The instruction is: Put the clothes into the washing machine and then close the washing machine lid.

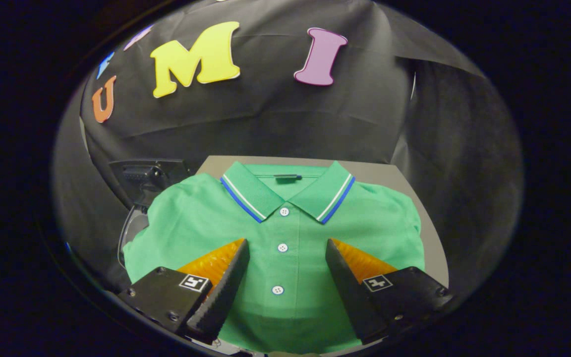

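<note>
Green polo shirt (285,233) is seen folded on the surface (389,173); gripper (285,253) fingers are spread open above it, nothing held.

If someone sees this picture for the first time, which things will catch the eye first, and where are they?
The green polo shirt stands out first: it lies folded on a grey table, its blue-and-white trimmed collar on the far side. The gripper is open over it, with the white-buttoned placket between the fingers. Beyond the shirt's sleeve, beside the table, sits a dark device.
</note>
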### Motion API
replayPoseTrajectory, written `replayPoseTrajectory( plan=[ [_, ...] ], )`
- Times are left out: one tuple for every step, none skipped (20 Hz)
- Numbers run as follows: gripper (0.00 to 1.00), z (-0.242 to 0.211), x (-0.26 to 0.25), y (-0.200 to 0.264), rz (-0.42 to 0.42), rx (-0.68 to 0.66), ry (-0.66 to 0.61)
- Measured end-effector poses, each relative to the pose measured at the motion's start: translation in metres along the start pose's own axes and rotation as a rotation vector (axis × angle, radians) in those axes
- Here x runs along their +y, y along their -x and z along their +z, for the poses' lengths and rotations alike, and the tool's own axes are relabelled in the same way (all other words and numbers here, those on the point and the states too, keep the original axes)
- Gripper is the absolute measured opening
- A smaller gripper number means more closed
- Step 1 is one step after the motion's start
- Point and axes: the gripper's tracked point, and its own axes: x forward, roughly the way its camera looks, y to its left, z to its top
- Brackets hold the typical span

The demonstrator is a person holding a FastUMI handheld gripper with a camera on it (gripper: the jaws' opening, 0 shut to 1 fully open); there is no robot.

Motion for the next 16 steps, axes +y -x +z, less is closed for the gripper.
replayPoseTrajectory(
  plan=[
    [0.98, 0.001, 0.001, 0.001, 0.001, 0.011, 0.003],
    [0.98, 0.001, 0.000, 0.001, -0.001, 0.018, 0.020],
    [0.98, 0.001, 0.000, 0.000, 0.003, 0.030, 0.037],
    [0.97, 0.003, -0.001, 0.000, 0.004, 0.037, 0.049],
    [0.96, 0.003, 0.003, 0.001, 0.018, 0.046, 0.049],
    [0.93, 0.004, 0.004, 0.001, 0.012, 0.042, 0.050],
    [0.84, 0.004, 0.006, 0.001, 0.007, 0.044, 0.050],
    [0.74, 0.004, 0.009, 0.002, 0.002, 0.047, 0.044],
    [0.63, 0.005, 0.013, 0.002, -0.002, 0.045, 0.028],
    [0.53, 0.009, 0.016, -0.001, -0.006, 0.045, 0.030],
    [0.42, 0.007, 0.018, -0.007, -0.004, 0.048, 0.042],
    [0.32, 0.009, 0.020, -0.007, -0.012, 0.052, 0.042],
    [0.17, 0.010, 0.021, -0.007, -0.016, 0.052, 0.040],
    [0.12, 0.012, 0.021, -0.007, -0.020, 0.048, 0.038],
    [0.07, 0.011, 0.020, -0.005, -0.022, 0.047, 0.031],
    [0.07, 0.012, 0.020, -0.003, -0.016, 0.047, 0.026]
  ],
)
